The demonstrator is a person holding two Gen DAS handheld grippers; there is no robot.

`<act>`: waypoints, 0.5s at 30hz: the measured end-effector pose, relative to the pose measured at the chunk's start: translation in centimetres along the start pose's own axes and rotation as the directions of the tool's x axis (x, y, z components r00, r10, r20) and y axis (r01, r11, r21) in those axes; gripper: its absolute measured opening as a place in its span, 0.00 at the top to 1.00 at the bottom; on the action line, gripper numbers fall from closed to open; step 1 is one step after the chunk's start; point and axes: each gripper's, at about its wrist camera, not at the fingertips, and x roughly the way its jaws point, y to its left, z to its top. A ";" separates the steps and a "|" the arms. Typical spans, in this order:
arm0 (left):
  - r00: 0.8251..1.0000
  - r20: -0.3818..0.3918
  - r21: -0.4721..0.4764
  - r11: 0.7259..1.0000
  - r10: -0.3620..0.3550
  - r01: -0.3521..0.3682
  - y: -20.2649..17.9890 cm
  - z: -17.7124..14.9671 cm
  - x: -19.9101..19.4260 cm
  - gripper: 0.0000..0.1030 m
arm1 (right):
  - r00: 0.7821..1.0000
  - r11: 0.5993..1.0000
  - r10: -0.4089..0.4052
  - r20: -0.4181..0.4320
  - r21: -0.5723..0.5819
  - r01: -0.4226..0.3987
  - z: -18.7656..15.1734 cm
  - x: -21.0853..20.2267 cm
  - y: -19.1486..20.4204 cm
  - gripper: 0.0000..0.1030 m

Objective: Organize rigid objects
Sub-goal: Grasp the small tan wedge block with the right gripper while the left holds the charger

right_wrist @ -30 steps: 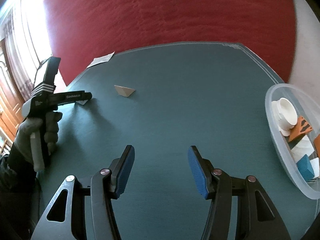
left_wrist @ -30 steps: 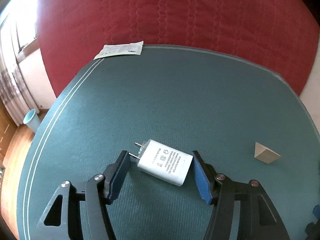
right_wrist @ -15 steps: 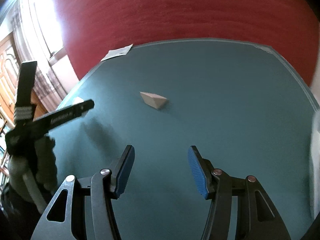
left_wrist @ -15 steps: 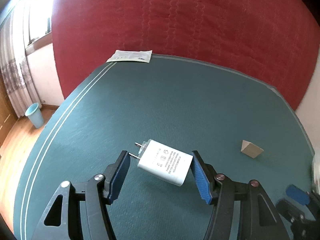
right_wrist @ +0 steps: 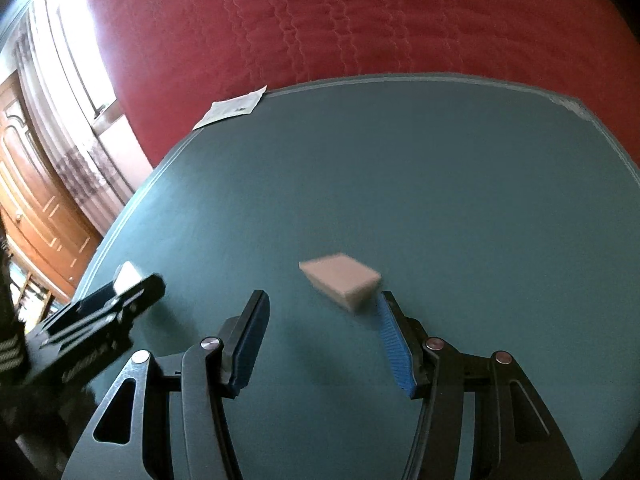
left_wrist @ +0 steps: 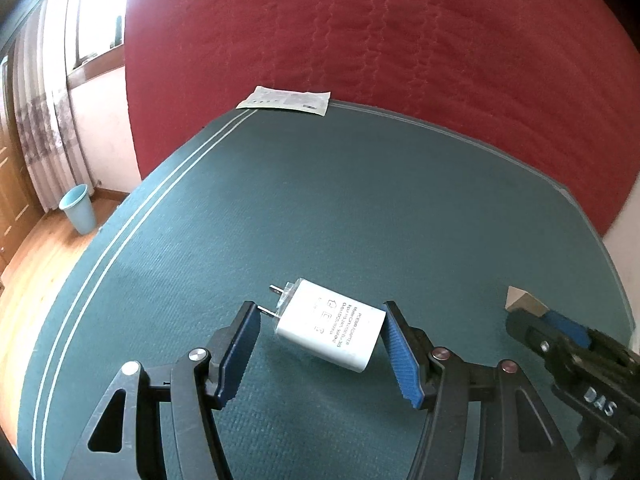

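A green table (left_wrist: 360, 200) stands against a red quilted wall (left_wrist: 400, 40). The left gripper (left_wrist: 320, 344) pinches a white charger (left_wrist: 332, 330) aloft; the right gripper (right_wrist: 320, 340) – fingers spread – tilts toward a wooden wedge (right_wrist: 340, 280) mid-table.

Green table (left_wrist: 360, 200) bears wooden wedge (right_wrist: 342, 283) and paper packet (left_wrist: 286, 100).

Bare green table (left_wrist: 360, 200) ahead; only a far-corner paper packet (left_wrist: 286, 100).

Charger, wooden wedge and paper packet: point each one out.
charger (left_wrist: 332, 330), left wrist view, printed top face
wooden wedge (right_wrist: 340, 280), right wrist view, top face
paper packet (left_wrist: 286, 100), left wrist view, middle
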 end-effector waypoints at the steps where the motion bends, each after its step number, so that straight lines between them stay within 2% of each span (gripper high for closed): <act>1: 1.000 0.000 -0.001 1.000 0.001 -0.001 0.0 -0.3 -0.4 0.37 | 1.000 1.000 -0.006 0.004 -0.004 0.006 0.2 0.2 0.2 0.47; 4: 1.000 0.002 0.002 1.000 0.004 -0.004 -0.2 -0.5 -0.5 0.37 | 0.999 0.999 -0.029 0.015 -0.012 0.030 0.6 0.9 0.6 0.50; 8: 1.000 0.004 0.009 1.000 0.007 -0.007 -0.4 -0.6 -0.6 0.37 | 0.995 0.995 -0.090 0.032 -0.043 0.091 0.9 1.5 1.2 0.61; 11: 1.000 0.000 0.007 1.000 0.004 -0.004 -0.4 -0.5 -0.4 0.37 | 0.995 0.994 -0.097 0.032 -0.047 0.099 0.9 1.4 1.1 0.68; 15: 1.000 -0.001 0.004 1.000 0.002 -0.002 -0.3 -0.5 -0.5 0.37 | 0.995 0.994 -0.100 0.031 -0.052 0.101 0.6 1.0 0.9 0.68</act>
